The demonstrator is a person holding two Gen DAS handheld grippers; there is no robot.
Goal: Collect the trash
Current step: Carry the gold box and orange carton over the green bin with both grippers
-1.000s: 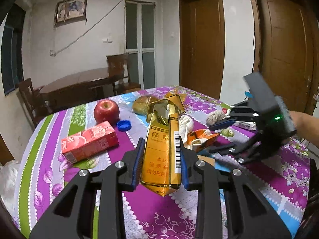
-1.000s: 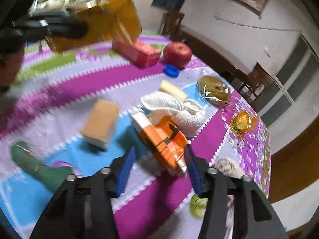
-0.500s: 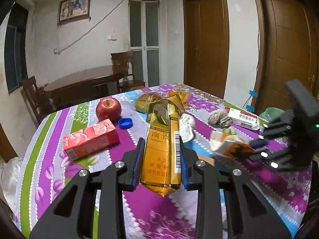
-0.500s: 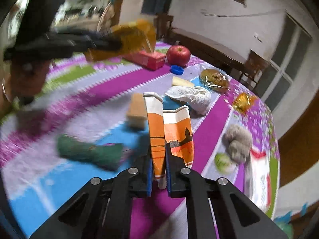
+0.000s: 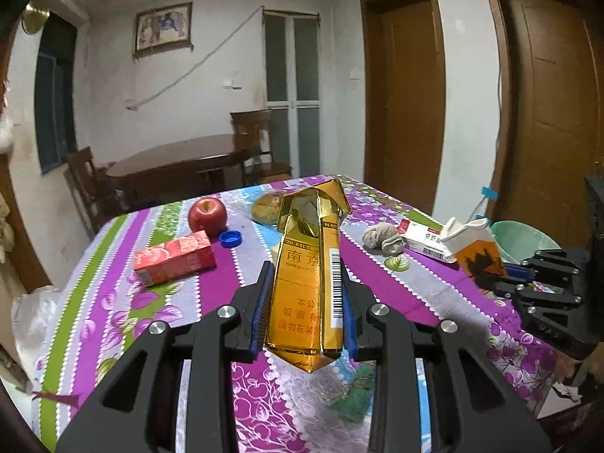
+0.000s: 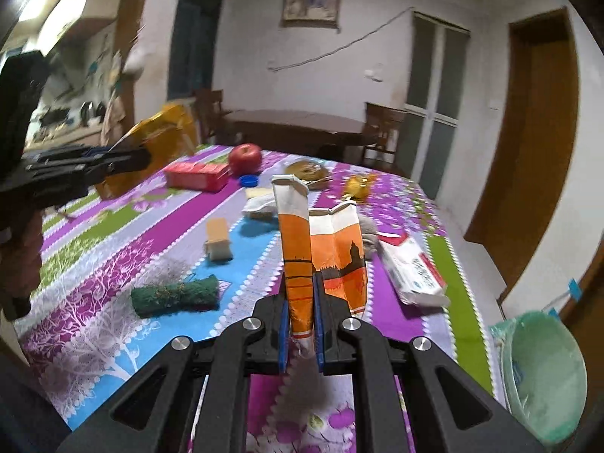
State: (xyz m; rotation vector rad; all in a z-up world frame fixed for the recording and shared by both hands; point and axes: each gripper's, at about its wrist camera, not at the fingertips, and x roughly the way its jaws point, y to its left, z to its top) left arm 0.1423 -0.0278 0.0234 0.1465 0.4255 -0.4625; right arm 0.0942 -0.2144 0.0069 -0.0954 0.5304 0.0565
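Note:
My left gripper (image 5: 304, 304) is shut on a gold cigarette carton (image 5: 307, 264) and holds it above the table; it shows at the left of the right wrist view (image 6: 151, 151). My right gripper (image 6: 301, 324) is shut on a flattened orange and white carton (image 6: 324, 253), held above the table's near right part. That carton (image 5: 473, 245) and the right gripper (image 5: 509, 275) show at the right of the left wrist view. A green lined bin (image 6: 543, 373) stands off the table's right edge, below and right of my right gripper.
On the floral tablecloth (image 6: 113, 249) lie a red juice box (image 5: 175, 262), an apple (image 5: 207, 213), a blue cap (image 5: 230, 238), wrapped bread (image 5: 266, 207), a grey wad (image 5: 381, 236), a white medicine box (image 6: 413, 271), a sponge (image 6: 217, 239) and a green roll (image 6: 175, 294).
My right gripper closed on the orange carton, lifted it off the table and carried it right, toward the bin. My left gripper kept the gold carton and rose slightly.

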